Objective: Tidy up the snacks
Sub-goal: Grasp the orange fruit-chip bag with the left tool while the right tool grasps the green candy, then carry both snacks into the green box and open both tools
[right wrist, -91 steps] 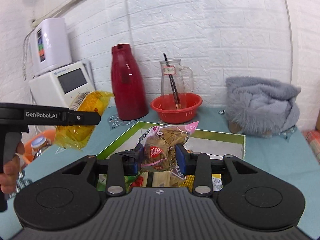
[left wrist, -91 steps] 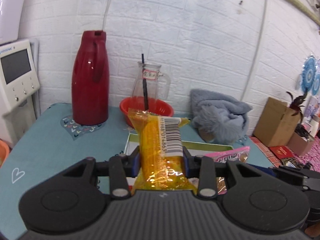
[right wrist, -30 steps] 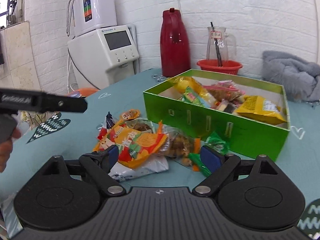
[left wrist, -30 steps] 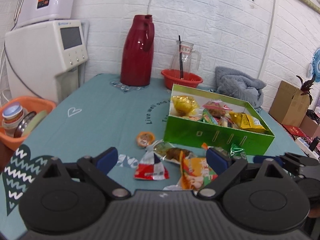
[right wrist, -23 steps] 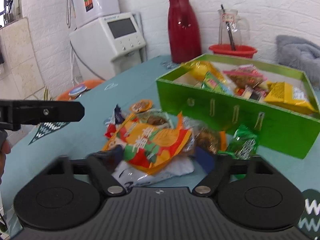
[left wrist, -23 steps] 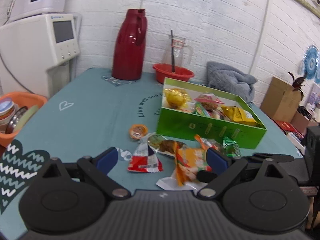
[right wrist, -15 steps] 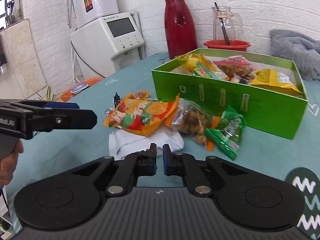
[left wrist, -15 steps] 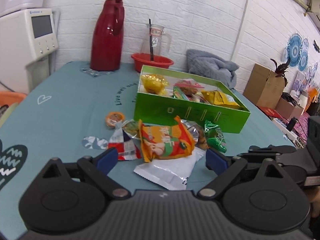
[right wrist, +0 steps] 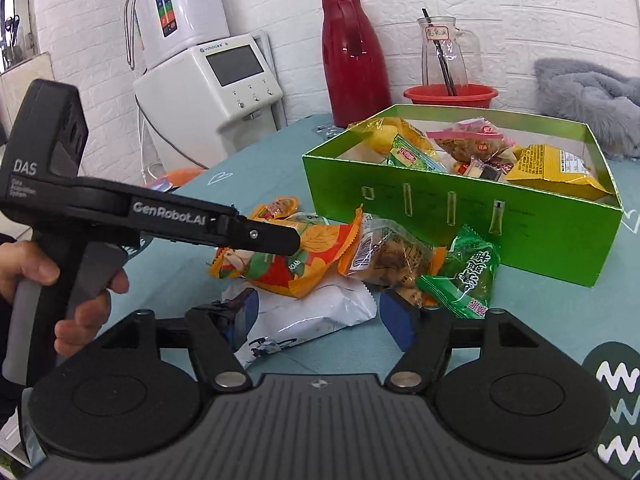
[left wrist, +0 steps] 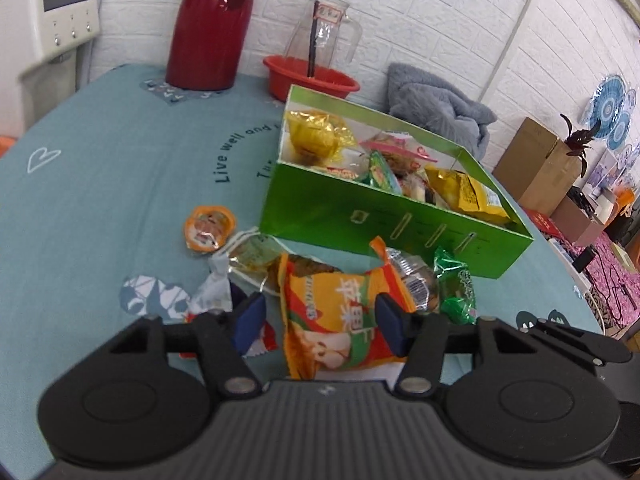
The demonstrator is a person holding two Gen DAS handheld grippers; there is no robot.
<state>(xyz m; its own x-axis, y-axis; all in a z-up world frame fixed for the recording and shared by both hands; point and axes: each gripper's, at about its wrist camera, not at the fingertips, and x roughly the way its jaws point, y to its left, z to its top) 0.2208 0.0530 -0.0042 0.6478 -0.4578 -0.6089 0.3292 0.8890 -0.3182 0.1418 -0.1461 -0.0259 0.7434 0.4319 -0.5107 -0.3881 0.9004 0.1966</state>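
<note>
Just in front of the green box [left wrist: 384,216], a loose pile of snacks is seen; the left gripper [left wrist: 318,316] is being closed around the orange snack bag [left wrist: 340,312], its pads not yet clearly pressed on it. The right gripper [right wrist: 326,316] is being opened over a white packet [right wrist: 312,312], nothing held

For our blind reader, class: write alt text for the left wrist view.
The left tool is closing around an orange snack bag on a teal tablecloth. Other loose packets lie beside it, before a green box partly filled with snacks.
</note>
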